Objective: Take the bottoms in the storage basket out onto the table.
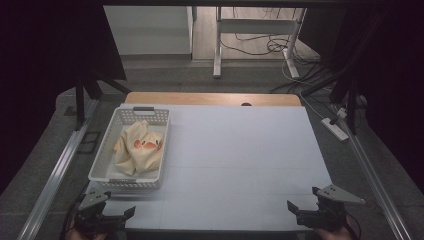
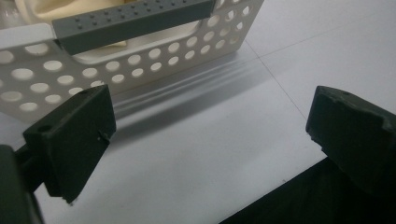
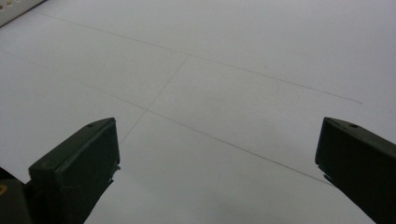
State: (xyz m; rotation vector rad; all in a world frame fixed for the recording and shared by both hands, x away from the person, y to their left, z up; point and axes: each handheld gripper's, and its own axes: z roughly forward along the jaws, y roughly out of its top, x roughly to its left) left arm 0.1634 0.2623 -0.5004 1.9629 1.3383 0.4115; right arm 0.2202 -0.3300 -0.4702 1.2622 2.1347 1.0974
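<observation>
A white perforated basket (image 1: 102, 165) with grey handles stands at the left of the white table top. Inside it lies a crumpled cream cloth (image 1: 137, 147) with orange marks. My left gripper (image 1: 117, 214) rests at the front left corner, just in front of the basket, jaws wide apart with nothing between them. In the left gripper view the basket's wall (image 2: 154, 60) and grey handle (image 2: 130, 21) are close ahead of the gripper (image 2: 208, 126). My right gripper (image 1: 300, 209) sits at the front right corner, open and empty; its view has the gripper (image 3: 217, 154) over bare table.
The white table top (image 1: 240, 160) has faint seam lines, with a wooden strip (image 1: 212, 98) along its far edge. Metal rails (image 1: 60, 165) run along both sides. A desk frame (image 1: 217, 45), cables and a power strip (image 1: 336, 127) lie on the floor beyond.
</observation>
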